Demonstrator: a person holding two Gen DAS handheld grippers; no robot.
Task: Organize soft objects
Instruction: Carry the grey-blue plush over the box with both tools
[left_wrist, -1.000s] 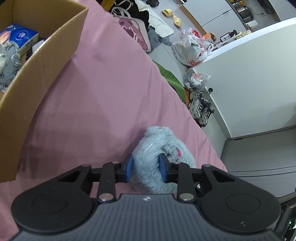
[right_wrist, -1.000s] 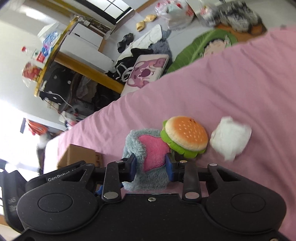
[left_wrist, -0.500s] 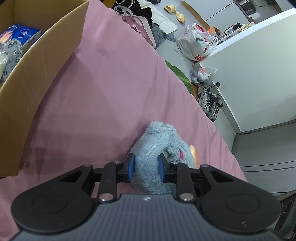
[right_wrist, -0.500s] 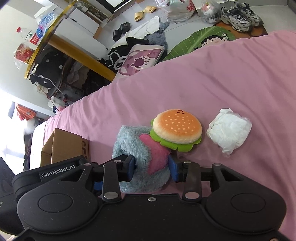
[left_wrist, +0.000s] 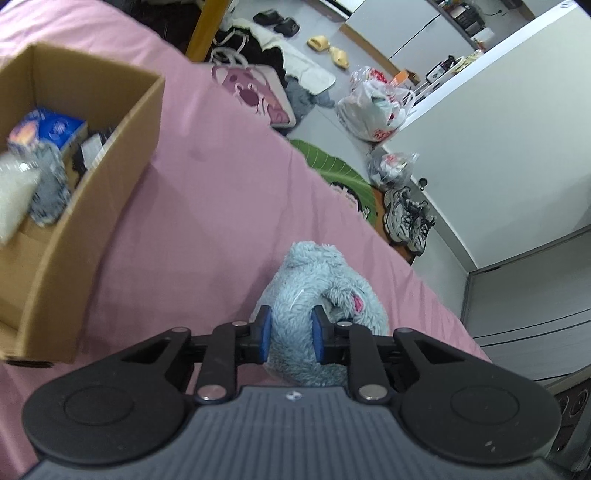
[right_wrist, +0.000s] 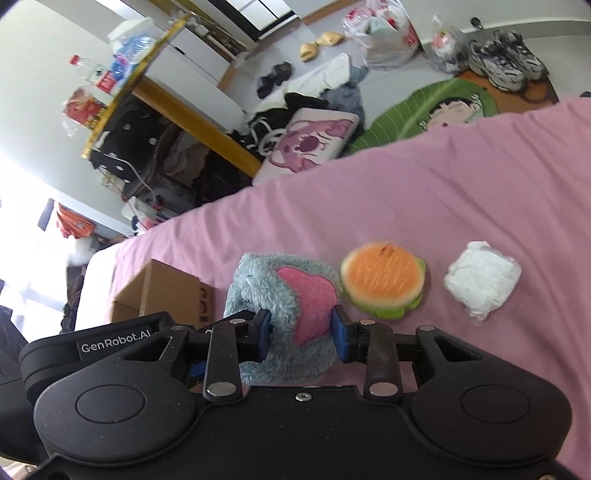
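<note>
box (left_wrist: 92, 206): far L of my L gripper (left_wrist: 290, 334), open-topped on the bedsheet (left_wrist: 207, 206).
plush (left_wrist: 317, 280): both grippers pinch it; R gripper (right_wrist: 301, 334) clamps the pink patch.
burger toy (right_wrist: 382, 278): just R, blurred, prob. apart.
move: swing L.

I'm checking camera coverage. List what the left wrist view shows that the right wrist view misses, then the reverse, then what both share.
Only the left wrist view looks into the open cardboard box, showing a blue packet and a grey fluffy item inside.

Only the right wrist view shows the burger plush and the white wrapped bundle lying on the pink sheet.

Both show the blue furry plush, gripped by the left gripper and the right gripper, plus the sheet, the box and the sneakers on the floor.
</note>
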